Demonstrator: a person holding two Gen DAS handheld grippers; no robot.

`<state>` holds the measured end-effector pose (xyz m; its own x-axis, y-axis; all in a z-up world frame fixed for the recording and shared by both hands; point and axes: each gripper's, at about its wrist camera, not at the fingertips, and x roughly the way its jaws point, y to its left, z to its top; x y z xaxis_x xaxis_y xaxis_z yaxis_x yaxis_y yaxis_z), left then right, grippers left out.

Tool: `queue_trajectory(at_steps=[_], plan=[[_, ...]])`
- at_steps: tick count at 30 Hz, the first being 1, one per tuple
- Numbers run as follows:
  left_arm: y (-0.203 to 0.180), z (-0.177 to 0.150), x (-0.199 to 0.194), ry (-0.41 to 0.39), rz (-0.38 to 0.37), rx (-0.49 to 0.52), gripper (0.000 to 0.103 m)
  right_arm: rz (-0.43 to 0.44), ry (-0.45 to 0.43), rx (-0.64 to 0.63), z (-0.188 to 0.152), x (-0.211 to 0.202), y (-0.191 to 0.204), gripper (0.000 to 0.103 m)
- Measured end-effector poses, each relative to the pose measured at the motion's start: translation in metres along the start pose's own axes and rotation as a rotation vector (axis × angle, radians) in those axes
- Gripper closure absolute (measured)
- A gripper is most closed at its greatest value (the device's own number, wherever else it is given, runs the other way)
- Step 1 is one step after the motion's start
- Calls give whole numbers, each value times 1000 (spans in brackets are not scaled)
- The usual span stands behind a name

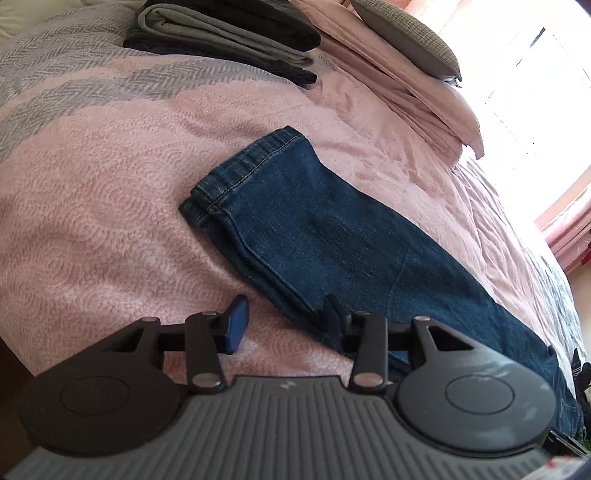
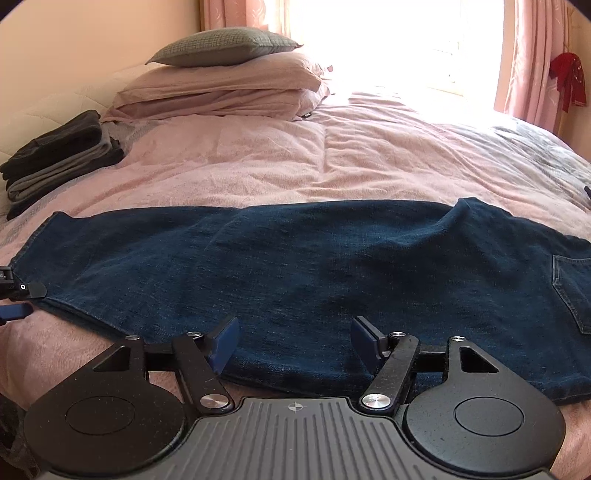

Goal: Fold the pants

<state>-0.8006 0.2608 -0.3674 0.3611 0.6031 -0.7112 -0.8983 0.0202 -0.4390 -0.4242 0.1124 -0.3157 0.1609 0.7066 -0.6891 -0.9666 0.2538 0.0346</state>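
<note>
Left wrist view: blue jeans [image 1: 332,236] lie flat on the pink bedspread [image 1: 110,221], legs laid one on the other, hem end pointing up-left, the rest running down-right. The waist end is cut off behind the gripper body and the frame's lower right corner. Left gripper [image 1: 286,323] hangs over the near edge of the leg, fingers apart and released: the blue-padded finger [image 1: 236,325] is over bare bedspread, the other finger is over denim, dark against it and hard to make out. Whether either tip touches the cloth cannot be told. At the top, a stack of folded dark and grey clothes [image 1: 229,33], its far edge cropped by the frame. Pink pillows [image 1: 406,85] with a grey cushion [image 1: 406,37] on top sit to the right; the window beyond is blown out to white.

Right wrist view: jeans [image 2: 295,258] stretch across the frame on the bed, hem at left, a back pocket [image 2: 572,295] at far right partly cut off. Right gripper [image 2: 293,343] is over the near edge of the denim, fingers spread wide, nothing pinched; its body hides the cloth's edge below. At the left margin the left gripper's tips [image 2: 20,299] show only in part, beside the hem corner. Folded stack [image 2: 62,155] at left, pillows [image 2: 221,92] behind, a pink curtain [image 2: 528,59] and a red item [image 2: 569,77] at right, too small to identify.
</note>
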Motion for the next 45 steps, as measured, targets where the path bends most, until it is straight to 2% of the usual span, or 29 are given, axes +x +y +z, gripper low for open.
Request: queue_trajectory(at_steps=[5,8,12,16,20,21,23,25,28,30,33,36,40,42,45], plan=[[6,0,-1,0,-33,4,66,-6,-1,4,1,-1,5,39],[16,-4,-6,-1,-80,-37,67,0,-7,20,0,-2,8,39],[29,-10,-7,-11,-130,-131,64,2,-10,45,-3,0,13,38],[41,-8,3,-36,-181,-303,58,-1,-23,69,-3,0,14,35],[42,-4,11,-67,-195,-393,58,11,-50,93,-2,-3,17,34],[40,-3,11,-76,-198,-388,66,18,-54,93,-1,-4,19,33],[34,0,11,-93,-172,-326,74,28,-55,86,-1,-3,25,31],[30,0,13,-95,-157,-264,74,24,-36,70,-4,3,32,29],[36,-1,21,-90,-151,-271,76,-27,-29,8,-13,13,45,27],[36,0,23,-99,-154,-290,81,-50,-41,-13,-18,15,50,26],[25,7,20,-138,-139,-243,96,-54,-39,-23,-23,22,50,25],[9,17,11,-190,-151,-169,99,-22,-36,-11,-23,22,44,24],[-34,31,-7,-281,-142,33,99,90,-46,140,-15,3,8,24],[-63,35,-17,-331,-142,138,99,98,-70,227,-13,-10,-18,24],[-114,34,-36,-418,-172,292,99,60,-130,326,-11,-37,-66,24]])
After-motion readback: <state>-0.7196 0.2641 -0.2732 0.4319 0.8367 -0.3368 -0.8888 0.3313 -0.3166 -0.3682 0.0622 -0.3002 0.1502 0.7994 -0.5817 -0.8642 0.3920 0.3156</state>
